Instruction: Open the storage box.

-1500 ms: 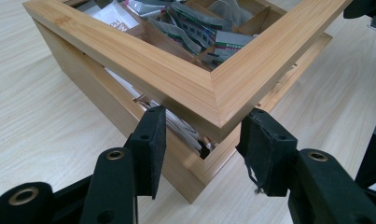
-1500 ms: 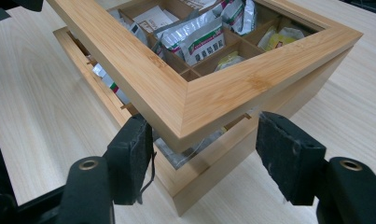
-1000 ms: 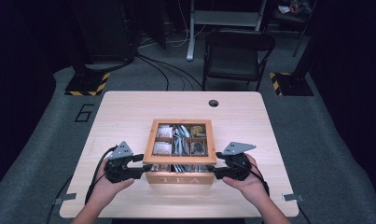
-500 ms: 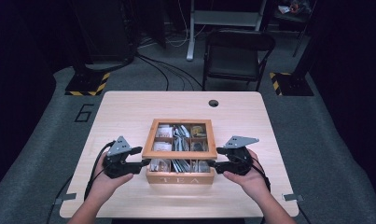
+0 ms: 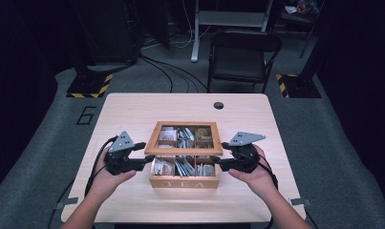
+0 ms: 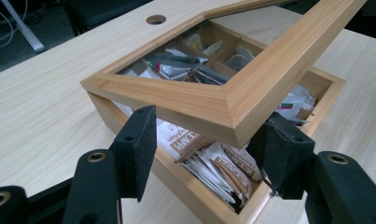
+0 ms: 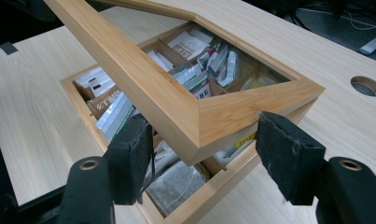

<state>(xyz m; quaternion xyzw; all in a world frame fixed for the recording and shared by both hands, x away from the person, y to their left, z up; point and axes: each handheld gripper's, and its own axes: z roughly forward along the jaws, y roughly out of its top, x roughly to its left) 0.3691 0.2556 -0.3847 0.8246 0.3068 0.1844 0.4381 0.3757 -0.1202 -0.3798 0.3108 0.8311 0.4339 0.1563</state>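
A pale wooden tabletop (image 5: 133, 109) with a round cable hole (image 5: 219, 105) near its far edge carries a light wooden tea box lettered "TEA" on its front wall (image 5: 184, 182), set in the middle near the person's side. Beyond the tabletop stand a black folding chair (image 5: 242, 57), a black stand with yellow-black hazard stripes at its foot (image 5: 90, 88) and loose cables on the grey floor; nothing else lies on the tabletop near the box.

The box's glass-paned wooden frame lid (image 5: 184, 138) is tilted up at the near edge, hinged at the far side, and hangs over the open compartments. Inside, wooden dividers part the box into sections filled with paper tea sachets (image 6: 218, 170), white, brown and green, standing on edge or lying loose.

The left tool (image 5: 144, 153) straddles the lid's near left corner; its jaws have just been opening, and in the left gripper view the right pad (image 6: 279, 156) lies against the frame while the left one stands clear. The right tool (image 5: 222, 155) straddles the near right corner, jaws half apart, its pads (image 7: 288, 154) just beside the wood without clearly pressing it.
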